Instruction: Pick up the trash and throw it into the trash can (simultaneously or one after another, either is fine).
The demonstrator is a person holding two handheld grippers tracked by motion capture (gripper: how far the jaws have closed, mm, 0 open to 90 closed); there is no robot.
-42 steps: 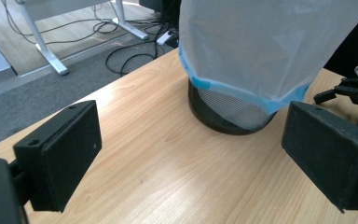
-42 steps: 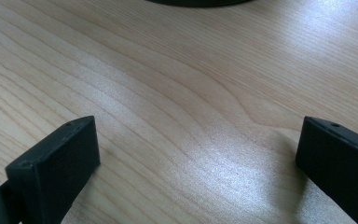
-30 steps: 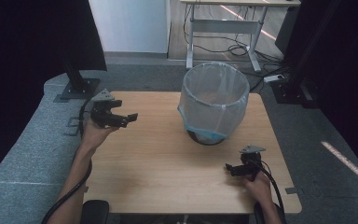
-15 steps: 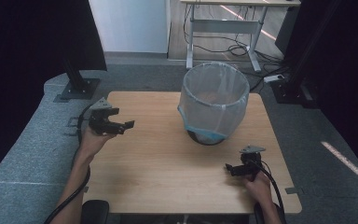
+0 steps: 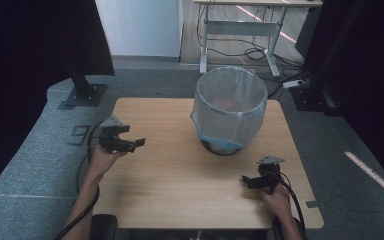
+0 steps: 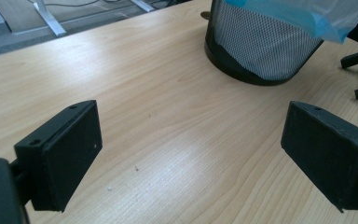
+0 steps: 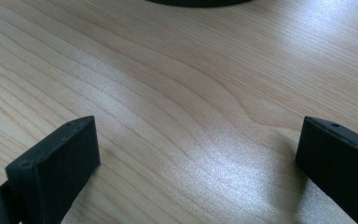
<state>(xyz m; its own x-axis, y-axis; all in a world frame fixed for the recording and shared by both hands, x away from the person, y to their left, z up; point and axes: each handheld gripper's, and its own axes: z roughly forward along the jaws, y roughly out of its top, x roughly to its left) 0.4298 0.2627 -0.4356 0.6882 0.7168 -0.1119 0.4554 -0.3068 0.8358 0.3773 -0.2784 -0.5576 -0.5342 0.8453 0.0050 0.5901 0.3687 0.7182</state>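
Bin [image 5: 230, 112] mid-table at the back, mesh base half hidden by its plastic liner [image 5: 219, 140].
Your left gripper [image 5: 139, 143] spread empty above table [image 5: 170, 185]; right gripper [image 5: 244, 179] gapes empty too, bin rim cut off in its view.

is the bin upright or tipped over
Upright. The mesh bin stands on its dark base on the table, open rim facing up, with the liner bag folded over the rim.

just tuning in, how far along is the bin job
Done, by the look of it: the clear bag already lines the mesh bin, its edge folded over the rim. In hand: nothing, the left tool and right tool are open and empty over the table. Nothing visibly left.
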